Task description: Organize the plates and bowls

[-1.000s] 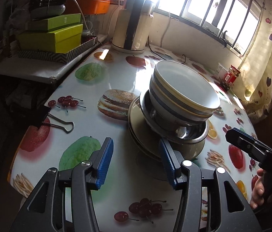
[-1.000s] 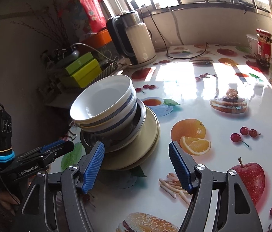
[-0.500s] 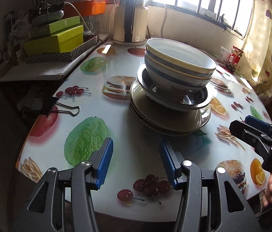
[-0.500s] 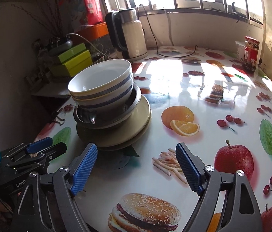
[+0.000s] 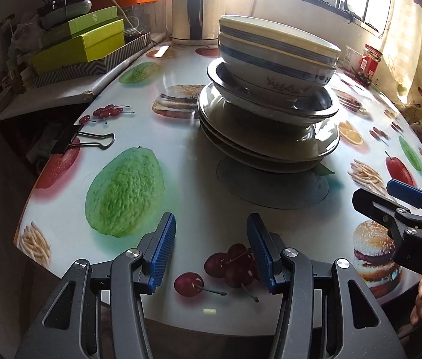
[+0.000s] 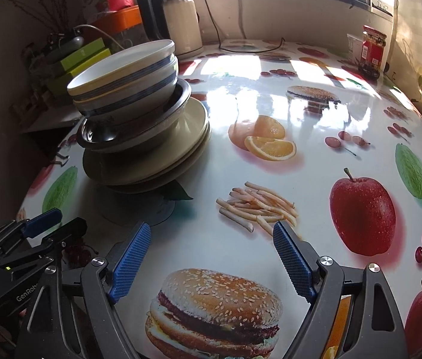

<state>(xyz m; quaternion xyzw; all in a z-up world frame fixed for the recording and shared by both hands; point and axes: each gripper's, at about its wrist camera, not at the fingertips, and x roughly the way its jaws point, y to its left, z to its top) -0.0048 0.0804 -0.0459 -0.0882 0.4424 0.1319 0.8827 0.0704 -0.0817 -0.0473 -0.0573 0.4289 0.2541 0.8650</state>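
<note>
A stack of dishes stands on the fruit-print table [image 5: 181, 179]: two nested white bowls with blue stripes [image 5: 276, 53] [image 6: 127, 86] sit in a steel bowl [image 5: 315, 104] [image 6: 103, 134], which rests on beige plates [image 5: 270, 149] [image 6: 163, 155]. My left gripper [image 5: 211, 227] hovers low over the table's near edge, well short of the stack, open with nothing between its blue pads. My right gripper [image 6: 212, 233] is open wide and holds nothing, to the right of the stack over a printed burger. Each gripper shows in the other's view [image 5: 374, 193] [image 6: 71, 218].
A kettle [image 6: 178, 21] with its cord stands at the back by the window. Green boxes [image 5: 82, 42] are piled on a side shelf to the left. A black binder clip [image 5: 85, 140] lies near the left edge. A red jar [image 6: 374, 48] stands at the far right.
Both grippers have drawn back from the stack and sunk toward the table's near edge. The right jaws have spread wider. The stack has stayed in place.
</note>
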